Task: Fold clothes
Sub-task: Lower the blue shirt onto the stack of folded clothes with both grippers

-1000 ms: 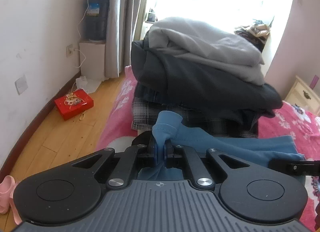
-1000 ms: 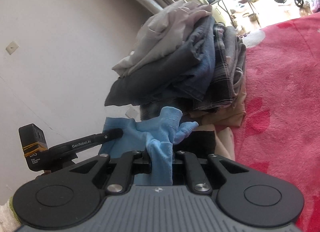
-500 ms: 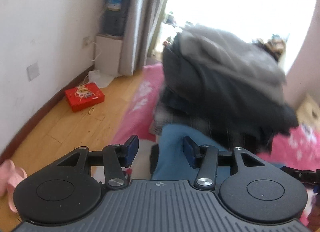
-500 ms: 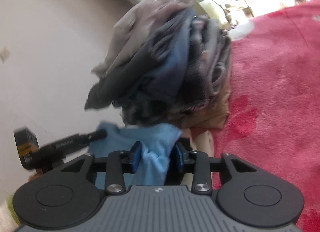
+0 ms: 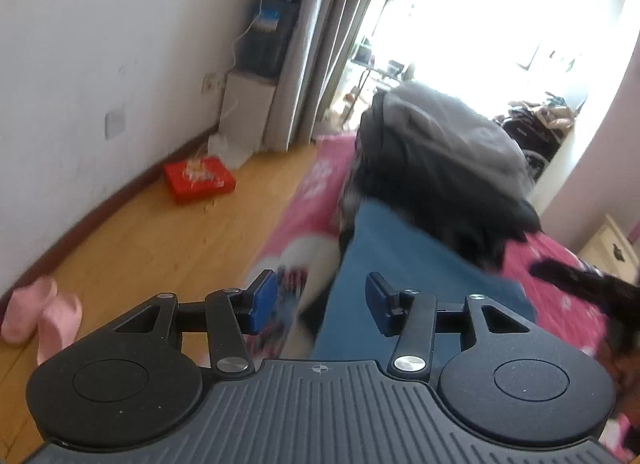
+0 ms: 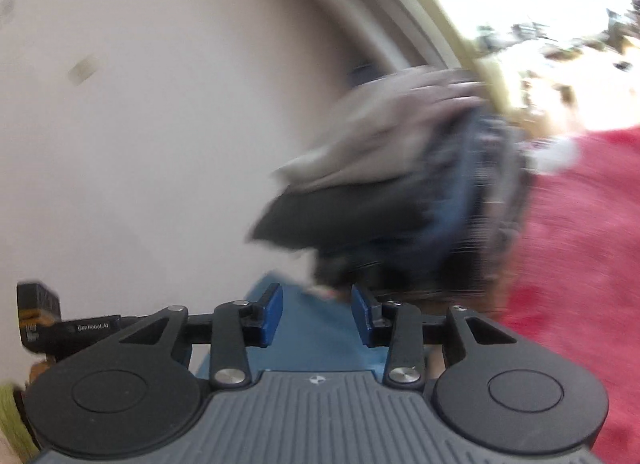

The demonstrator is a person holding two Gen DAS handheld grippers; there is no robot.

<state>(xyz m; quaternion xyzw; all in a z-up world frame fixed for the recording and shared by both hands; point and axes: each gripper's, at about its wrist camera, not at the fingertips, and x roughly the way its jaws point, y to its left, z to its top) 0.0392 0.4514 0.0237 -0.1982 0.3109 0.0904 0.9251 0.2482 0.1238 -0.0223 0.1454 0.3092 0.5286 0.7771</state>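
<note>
Blue cloth, the garment I am folding, lies flat on the pink bedspread just in front of the stack of folded clothes, its far end touching or slipping under the foot of that stack. A second ago both of my grippers pinched bunched folds of it; since then both jaws have been opening, and the fabric has dropped out smooth. My left gripper stands spread, its blue pads clear of the cloth, which shows beneath and between them without being pressed. My right gripper is spread as well, though its jaws have just been closing a little again, with the blue cloth lying below the gap and nothing nipped. I judge that this fold is laid down and released, so the next thing is to take new hold for another fold or move on to the stack. In the left view the garment's long axis runs from my gripper away toward the stack, slanting a little to the right, with its left edge close along the bed's side edge above the wooden floor. Motion blur hides the far hem. A red box sits on the floor by the wall, well apart from the bed.
</note>
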